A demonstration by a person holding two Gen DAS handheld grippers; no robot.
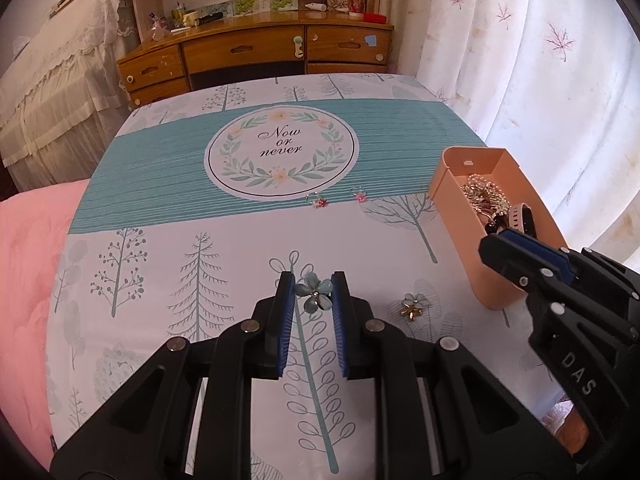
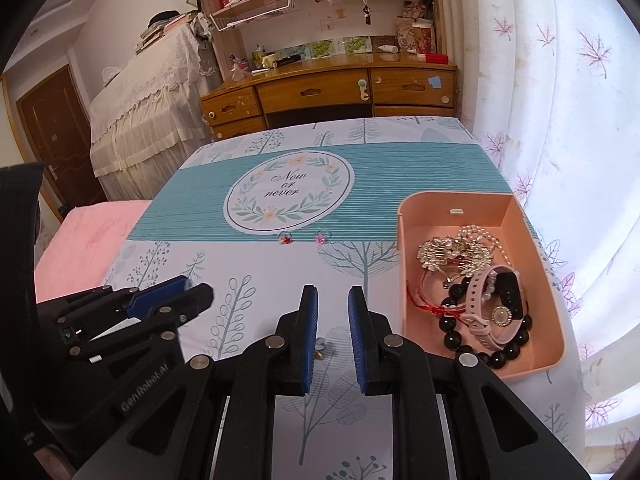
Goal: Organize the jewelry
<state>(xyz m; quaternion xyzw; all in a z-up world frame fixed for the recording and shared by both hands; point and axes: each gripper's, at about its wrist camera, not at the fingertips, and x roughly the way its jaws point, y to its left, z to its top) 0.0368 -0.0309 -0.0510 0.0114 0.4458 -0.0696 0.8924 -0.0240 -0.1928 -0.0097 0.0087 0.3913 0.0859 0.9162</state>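
A pale blue flower brooch (image 1: 316, 295) lies on the tablecloth between the pads of my left gripper (image 1: 314, 284), which is open around it; I cannot tell if the pads touch it. A second flower brooch (image 1: 414, 306) lies to its right. In the right wrist view that brooch (image 2: 321, 349) lies between the fingers of my open right gripper (image 2: 333, 296). Two small rings (image 1: 318, 201) (image 1: 359, 194) lie further back. The pink box (image 2: 554, 332) at the right holds a bead bracelet (image 2: 486, 354), a pink watch (image 2: 486, 292) and sparkly pieces.
The table (image 1: 200, 200) has a tree-print cloth with a teal band. A pink blanket (image 1: 28, 264) lies at the left. A wooden desk (image 1: 260, 52) stands beyond the far edge. A white curtain (image 1: 540, 80) hangs along the right side.
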